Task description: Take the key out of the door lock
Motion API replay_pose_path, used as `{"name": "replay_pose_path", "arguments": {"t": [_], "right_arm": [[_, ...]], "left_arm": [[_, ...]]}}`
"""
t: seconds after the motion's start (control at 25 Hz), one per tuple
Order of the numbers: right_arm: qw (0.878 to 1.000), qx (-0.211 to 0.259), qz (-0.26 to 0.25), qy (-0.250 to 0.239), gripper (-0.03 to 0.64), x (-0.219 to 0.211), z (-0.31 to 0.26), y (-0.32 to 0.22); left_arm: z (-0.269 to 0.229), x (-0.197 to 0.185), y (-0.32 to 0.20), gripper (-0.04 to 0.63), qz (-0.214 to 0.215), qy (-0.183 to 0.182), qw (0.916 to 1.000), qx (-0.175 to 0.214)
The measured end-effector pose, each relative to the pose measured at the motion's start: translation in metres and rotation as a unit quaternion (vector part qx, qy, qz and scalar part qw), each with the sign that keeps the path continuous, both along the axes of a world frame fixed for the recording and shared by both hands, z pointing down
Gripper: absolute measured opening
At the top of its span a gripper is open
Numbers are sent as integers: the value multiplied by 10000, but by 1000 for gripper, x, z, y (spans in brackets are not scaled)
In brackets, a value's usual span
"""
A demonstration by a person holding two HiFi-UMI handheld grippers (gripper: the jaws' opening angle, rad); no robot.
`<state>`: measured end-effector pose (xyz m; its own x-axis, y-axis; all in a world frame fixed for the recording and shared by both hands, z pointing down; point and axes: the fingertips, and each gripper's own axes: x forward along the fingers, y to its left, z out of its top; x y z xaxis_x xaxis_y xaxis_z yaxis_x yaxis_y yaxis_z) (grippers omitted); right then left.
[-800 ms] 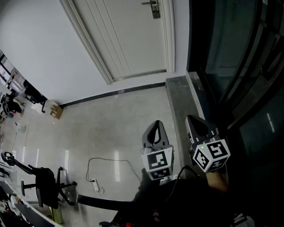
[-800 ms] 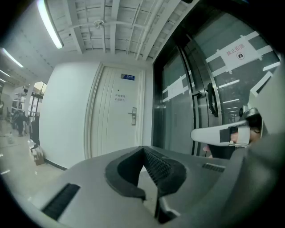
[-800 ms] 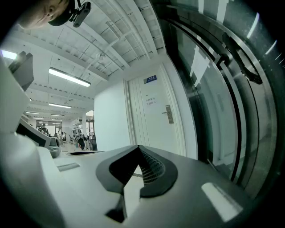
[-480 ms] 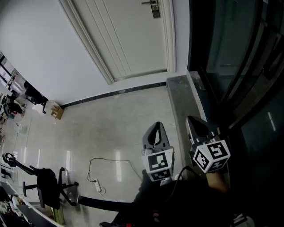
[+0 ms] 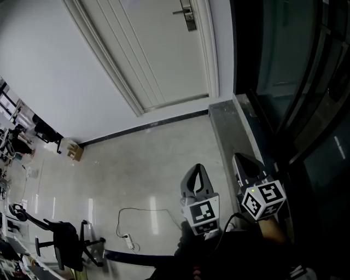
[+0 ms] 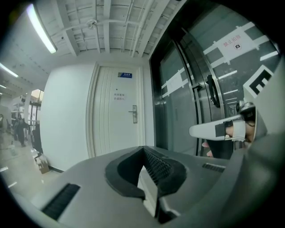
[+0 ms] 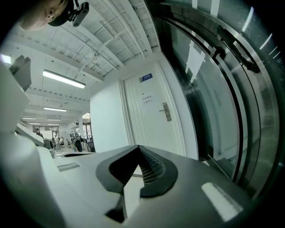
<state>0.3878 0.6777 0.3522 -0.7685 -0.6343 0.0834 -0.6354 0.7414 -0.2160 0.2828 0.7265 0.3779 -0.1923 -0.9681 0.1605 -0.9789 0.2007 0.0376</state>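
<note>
Head view: you are holding the left gripper [image 5: 196, 169] and right gripper [image 5: 239, 161] low, jaws together and empty, well apart from the door lock [image 5: 189, 16]. The key there is too small to confirm. Approach step, by my judgement: next needs closing in and opening one gripper.

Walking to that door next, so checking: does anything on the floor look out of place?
A power strip with its thin cable lies loose on the open floor, left of the left gripper. A cardboard box sits by the wall. The door looks shut; nothing else stands out.
</note>
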Motion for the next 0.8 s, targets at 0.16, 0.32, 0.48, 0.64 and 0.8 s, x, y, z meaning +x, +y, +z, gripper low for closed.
{"name": "replay_pose_path", "arguments": {"t": [0.16, 0.32, 0.48, 0.64, 0.8], "right_arm": [[9994, -14, -78, -346, 2, -12, -3, -3], [9996, 50, -13, -265, 2, -19, 4, -15], [9998, 53, -5, -200, 2, -29, 11, -35], [9998, 27, -105, -180, 2, -41, 20, -73], [9990, -60, -423, -111, 2, -61, 19, -119]], "left_arm": [[9, -10, -2, 0, 73, 43, 9999, -147], [20, -22, -15, 0, 68, -257, 9992, -284], [28, -29, -40, 0, 173, 211, 9995, -165], [35, -41, -77, 0, 116, 316, 9993, -157], [27, -47, -128, 0, 177, 287, 9992, -205]]}}
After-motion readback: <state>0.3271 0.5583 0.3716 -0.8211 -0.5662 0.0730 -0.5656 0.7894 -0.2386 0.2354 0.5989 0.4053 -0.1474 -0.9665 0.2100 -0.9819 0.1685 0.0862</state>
